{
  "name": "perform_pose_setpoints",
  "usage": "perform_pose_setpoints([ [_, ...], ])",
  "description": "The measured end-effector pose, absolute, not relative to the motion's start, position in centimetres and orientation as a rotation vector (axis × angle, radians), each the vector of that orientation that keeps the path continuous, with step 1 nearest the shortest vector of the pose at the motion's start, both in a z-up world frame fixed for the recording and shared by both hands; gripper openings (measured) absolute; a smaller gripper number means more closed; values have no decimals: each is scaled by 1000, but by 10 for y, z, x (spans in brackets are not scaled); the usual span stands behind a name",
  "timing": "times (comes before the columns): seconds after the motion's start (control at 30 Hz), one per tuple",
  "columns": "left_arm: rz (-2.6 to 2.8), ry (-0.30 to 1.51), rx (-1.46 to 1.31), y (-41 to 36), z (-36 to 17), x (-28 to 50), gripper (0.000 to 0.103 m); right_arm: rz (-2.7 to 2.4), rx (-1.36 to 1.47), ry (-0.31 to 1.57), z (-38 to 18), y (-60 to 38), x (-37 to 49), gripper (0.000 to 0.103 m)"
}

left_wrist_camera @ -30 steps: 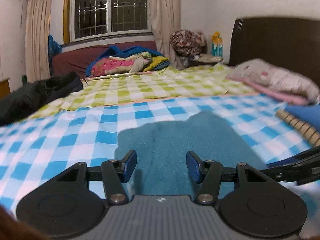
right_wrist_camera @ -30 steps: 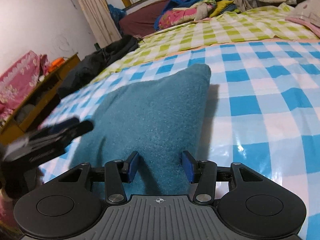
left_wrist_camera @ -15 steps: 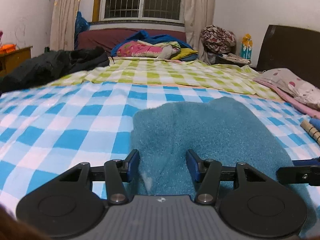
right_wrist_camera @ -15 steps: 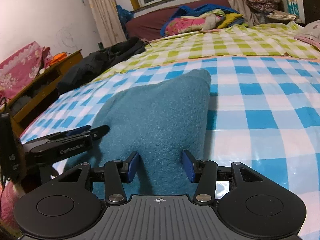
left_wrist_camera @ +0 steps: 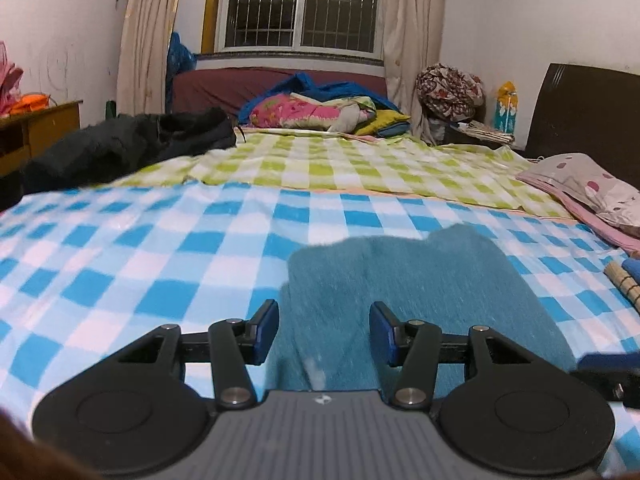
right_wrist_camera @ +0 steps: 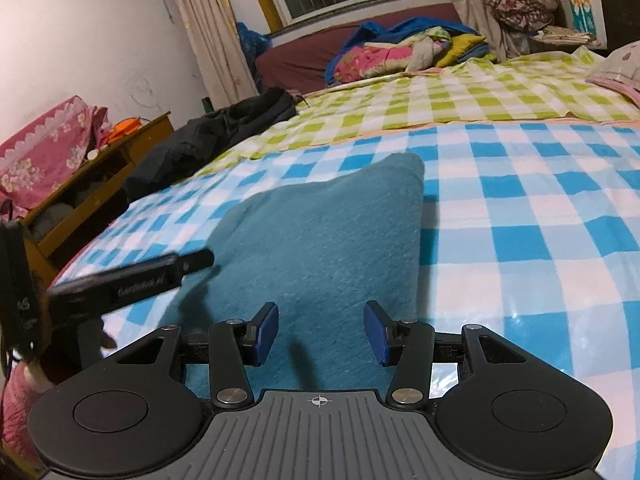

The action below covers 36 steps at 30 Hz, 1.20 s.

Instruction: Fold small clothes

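A teal fleece garment (left_wrist_camera: 420,280) lies spread on the blue-checked sheet (left_wrist_camera: 120,264). My left gripper (left_wrist_camera: 324,332) hovers low over the garment's near left edge. Its jaws are closing, with the fleece below and between the blue pads (left_wrist_camera: 266,332) and no pad pressing on it. In the right wrist view the garment (right_wrist_camera: 328,232) stretches away to a far corner. My right gripper (right_wrist_camera: 320,332) stands open over the garment's near edge. The left gripper's black finger (right_wrist_camera: 152,276) reaches in from the left there. The right gripper's tip (left_wrist_camera: 608,372) shows blurred at the lower right of the left wrist view.
A green-checked sheet (left_wrist_camera: 340,160) covers the bed's far half. A black jacket (left_wrist_camera: 128,148) lies at the left, a spotted pillow (left_wrist_camera: 580,184) and a rolled mat (left_wrist_camera: 624,284) at the right. Piled bedding (left_wrist_camera: 320,112) sits under the window. A wooden cabinet (right_wrist_camera: 92,184) stands beside the bed.
The left gripper has shifted and rolled, so the garment's left edge now lies between its pads. In the right wrist view its finger has come closer to the garment. The right gripper drifted slightly.
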<state>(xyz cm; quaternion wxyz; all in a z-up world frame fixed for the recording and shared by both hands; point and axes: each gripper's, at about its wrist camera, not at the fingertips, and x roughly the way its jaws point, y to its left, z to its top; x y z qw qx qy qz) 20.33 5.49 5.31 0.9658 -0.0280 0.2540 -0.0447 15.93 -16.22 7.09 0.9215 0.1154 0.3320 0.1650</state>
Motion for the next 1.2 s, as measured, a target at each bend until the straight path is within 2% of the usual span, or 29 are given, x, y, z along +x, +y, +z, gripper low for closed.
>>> perform_pose_setpoints([
  [0.37, -17, 560, 100, 53, 33, 250, 57, 449, 212, 733, 59, -131, 155, 48],
  [0.57, -37, 572, 60, 61, 36, 251, 58, 443, 228, 760, 54, -122, 161, 48],
  [0.9, -78, 535, -19, 85, 64, 177, 57, 448, 220, 711, 71, -128, 133, 48],
  [1.2, -118, 579, 42, 64, 47, 120, 57, 419, 181, 745, 60, -127, 111, 48],
])
